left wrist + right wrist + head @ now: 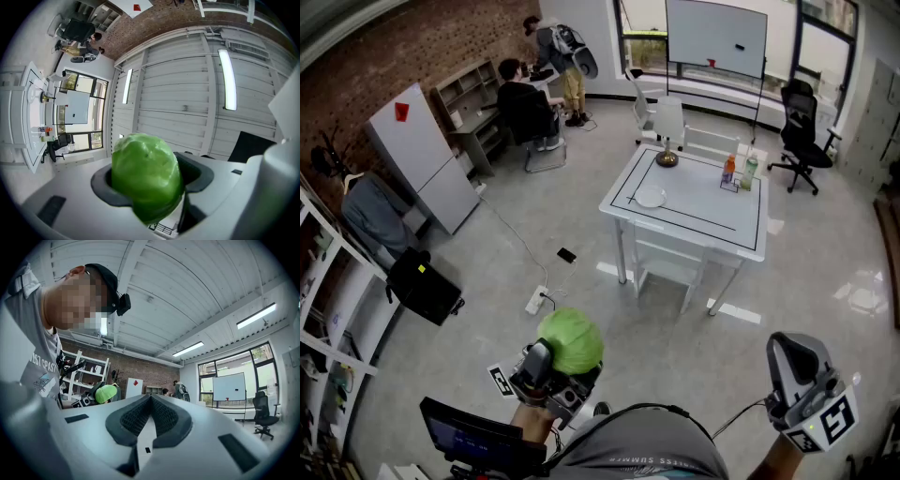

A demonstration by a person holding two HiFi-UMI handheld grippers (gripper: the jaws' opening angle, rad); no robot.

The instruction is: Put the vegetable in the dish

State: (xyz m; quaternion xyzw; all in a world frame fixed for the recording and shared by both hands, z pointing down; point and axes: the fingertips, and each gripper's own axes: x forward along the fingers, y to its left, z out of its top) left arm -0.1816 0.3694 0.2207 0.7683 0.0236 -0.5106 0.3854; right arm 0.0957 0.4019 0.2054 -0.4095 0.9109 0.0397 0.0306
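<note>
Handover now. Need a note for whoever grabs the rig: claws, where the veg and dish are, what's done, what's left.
Left claw: shut on the green vegetable, held up in front of the person.
Right claw: shut, nothing in it, out at the person's right side.
White dish: looks empty; it sits near the left edge of the white table, which is well across the floor.
Done: vegetable is in the grip.
Left: walk to the table, lower the vegetable into the dish, open the left claw.
</note>
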